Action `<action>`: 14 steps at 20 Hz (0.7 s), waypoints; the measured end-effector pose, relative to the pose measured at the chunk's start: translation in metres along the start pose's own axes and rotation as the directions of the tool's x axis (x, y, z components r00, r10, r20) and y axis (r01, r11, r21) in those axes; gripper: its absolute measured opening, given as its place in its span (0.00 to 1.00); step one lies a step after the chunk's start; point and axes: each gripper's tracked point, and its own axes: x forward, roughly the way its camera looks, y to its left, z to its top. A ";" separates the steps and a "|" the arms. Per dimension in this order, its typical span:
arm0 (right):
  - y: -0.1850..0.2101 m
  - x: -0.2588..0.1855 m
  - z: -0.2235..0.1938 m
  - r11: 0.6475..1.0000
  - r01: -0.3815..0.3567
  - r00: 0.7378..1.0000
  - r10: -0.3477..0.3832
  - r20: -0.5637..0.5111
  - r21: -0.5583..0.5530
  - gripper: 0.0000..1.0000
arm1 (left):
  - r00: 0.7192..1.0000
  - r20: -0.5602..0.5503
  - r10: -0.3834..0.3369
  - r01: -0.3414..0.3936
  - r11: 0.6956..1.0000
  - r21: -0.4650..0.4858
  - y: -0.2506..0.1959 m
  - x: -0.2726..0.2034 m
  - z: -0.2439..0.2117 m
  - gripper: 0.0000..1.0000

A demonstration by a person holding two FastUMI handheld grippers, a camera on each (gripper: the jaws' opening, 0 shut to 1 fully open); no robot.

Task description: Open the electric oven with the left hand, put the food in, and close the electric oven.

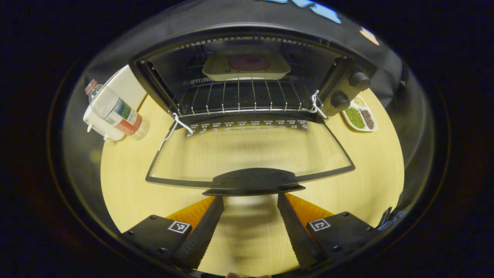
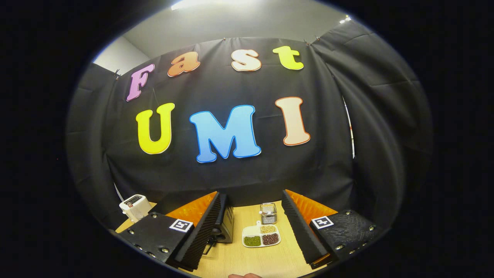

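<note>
The left gripper (image 1: pixel 251 202) sits nearest the lens in the left gripper view, its fingers (image 1: pixel 204 224) spread wide and reaching up to the handle (image 1: pixel 252 182) of the oven door (image 1: pixel 251 150). The tips end right at the handle's underside; whether they touch it I cannot tell, and they pinch nothing. The door lies fully open, flat over the table (image 1: pixel 127 181).

Going left to right beyond it: a bottle (image 1: pixel 114 112) leans against a white appliance (image 1: pixel 101 125) at the left edge, well apart from the door. The oven (image 1: pixel 247 73) fills the middle, and the food tray (image 1: pixel 246 65) already rests inside at the back, above the wire rack (image 1: pixel 239 96). The knobs (image 1: pixel 349 90) are on the oven's right, and a dish of beans (image 1: pixel 359 116) lies just beside them.

So the step in hand is, by my judgement, closing the door. To do it well, get the fingers under the handle's middle, lift it in an arc about the hinge, and push squarely until it seats; an off-centre push may twist the door or shift the oven. Mind the white ties (image 1: pixel 317 103) at the rack corners, which could catch.

In the right gripper view the right gripper (image 2: pixel 252 220) is held up and aside, fingers parted and empty, clear of the door's swing. Below it are the dish and a small jar (image 2: pixel 268 213).
</note>
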 end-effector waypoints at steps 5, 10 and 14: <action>0.000 -0.006 0.000 1.000 -0.002 1.000 0.002 0.005 0.000 0.96 | 0.998 0.056 0.002 -0.002 1.000 0.004 -0.001 -0.017 0.010 0.95; -0.006 -0.012 -0.003 1.000 0.000 1.000 0.000 0.000 0.008 0.96 | 0.996 0.091 0.017 -0.017 1.000 0.003 0.000 -0.025 0.020 0.95; -0.016 -0.018 -0.003 1.000 0.014 1.000 -0.014 0.003 0.004 0.96 | 0.993 0.114 0.034 -0.033 0.999 -0.004 0.001 -0.032 0.032 0.96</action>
